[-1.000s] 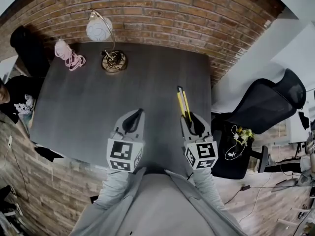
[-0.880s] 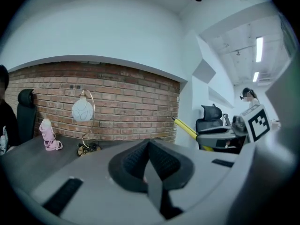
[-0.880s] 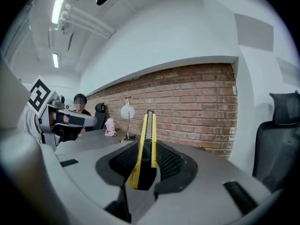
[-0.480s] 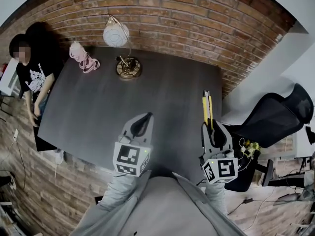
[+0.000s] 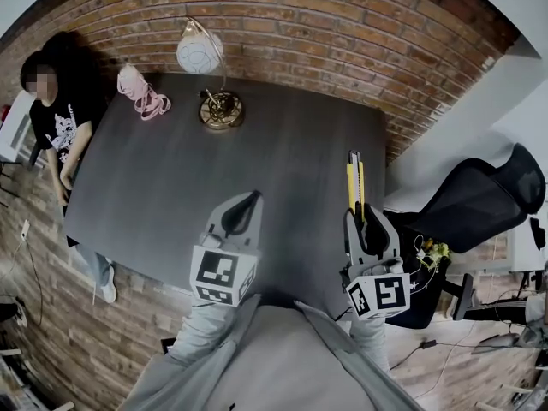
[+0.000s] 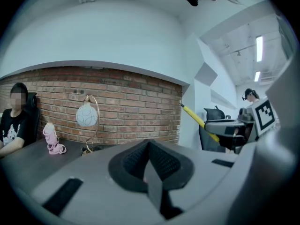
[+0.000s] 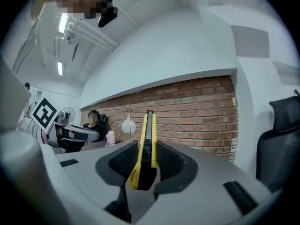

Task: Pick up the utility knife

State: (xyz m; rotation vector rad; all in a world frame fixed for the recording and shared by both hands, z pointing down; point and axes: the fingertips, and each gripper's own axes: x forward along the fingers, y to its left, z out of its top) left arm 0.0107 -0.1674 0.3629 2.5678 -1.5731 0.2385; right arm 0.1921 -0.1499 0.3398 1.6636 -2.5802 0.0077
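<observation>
The utility knife (image 5: 354, 181) is yellow with a black slider and sticks forward out of my right gripper (image 5: 360, 215), which is shut on its rear end. It hangs in the air over the right edge of the dark table (image 5: 171, 187). In the right gripper view the knife (image 7: 146, 142) stands on edge between the ribbed pads (image 7: 123, 159) and points at the brick wall. My left gripper (image 5: 242, 210) hovers over the table's near middle, shut, with nothing in it. The left gripper view shows its pads (image 6: 161, 161) pressed together and the knife (image 6: 199, 121) off to the right.
A brass lamp with a white globe (image 5: 214, 92) and a pink bundle (image 5: 141, 92) stand at the table's far left. A person (image 5: 56, 135) sits at the left end. A black office chair (image 5: 479, 195) stands right of the table, a brick wall (image 5: 282, 24) behind.
The right gripper has risen with the knife held in it. The left gripper lifted slightly. The head view has shifted, and the seated person now shows at the left.
</observation>
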